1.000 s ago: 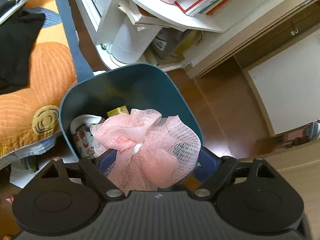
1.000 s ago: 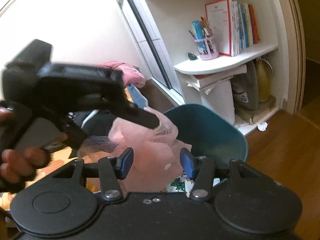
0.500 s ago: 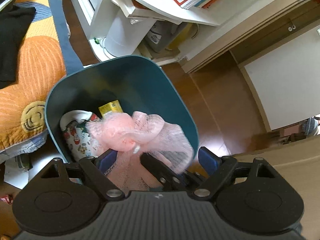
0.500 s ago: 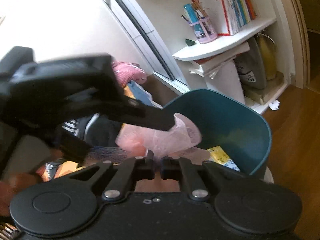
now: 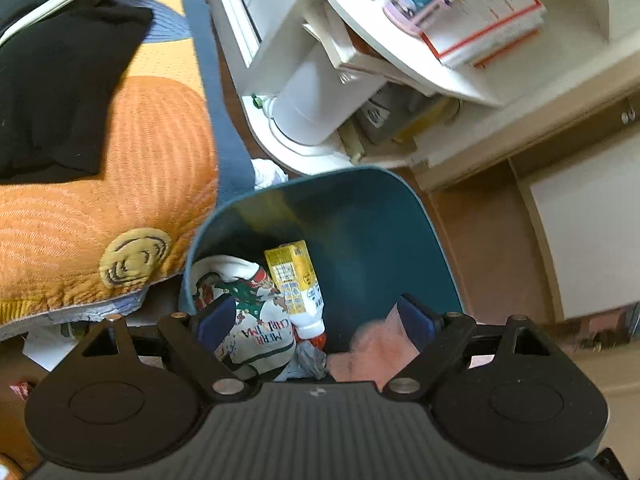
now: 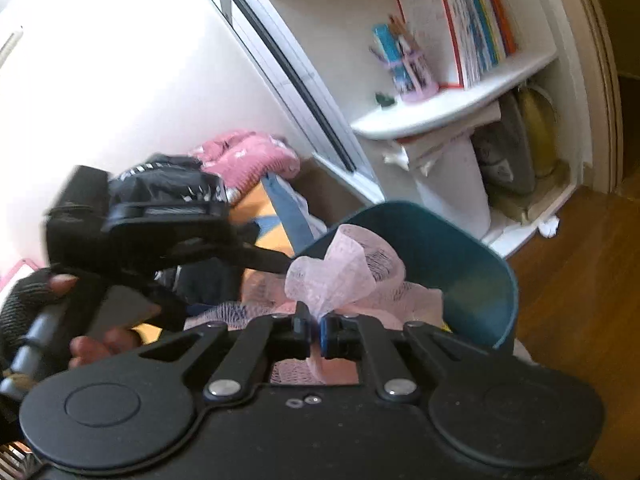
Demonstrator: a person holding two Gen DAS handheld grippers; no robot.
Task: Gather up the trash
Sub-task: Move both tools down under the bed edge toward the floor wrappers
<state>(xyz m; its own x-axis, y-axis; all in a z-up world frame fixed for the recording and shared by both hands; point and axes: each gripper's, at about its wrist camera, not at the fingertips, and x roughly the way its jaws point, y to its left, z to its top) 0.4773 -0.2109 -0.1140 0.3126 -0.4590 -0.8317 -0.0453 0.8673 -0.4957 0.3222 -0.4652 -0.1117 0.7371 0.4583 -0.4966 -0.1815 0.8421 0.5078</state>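
In the right wrist view, a pink mesh puff (image 6: 340, 268) hangs over the near rim of the teal bin (image 6: 460, 264). My right gripper (image 6: 316, 332) pinches a strip of it; its jaws are opening, with the mesh still between the pads. My left gripper (image 5: 316, 316) stands open above the bin (image 5: 360, 216), nothing pressed between its fingers. Only a pink edge of the mesh (image 5: 372, 352) shows by its right finger. Inside the bin lie a yellow-labelled bottle (image 5: 294, 280) and a Christmas-printed wrapper (image 5: 256, 320).
An orange quilt (image 5: 100, 160) with a black garment (image 5: 60, 80) borders the bin's left side. Behind it stands a white shelf unit (image 5: 400, 60) with books, a pencil cup and a white cylinder (image 5: 312, 100). Wooden floor (image 6: 580, 280) lies to the right. A gloved hand (image 6: 92, 344) holds the left gripper.
The pink mesh passed from between the left gripper's fingers to the right gripper, which closed on it. The left gripper moved down over the bin, whose contents now show.
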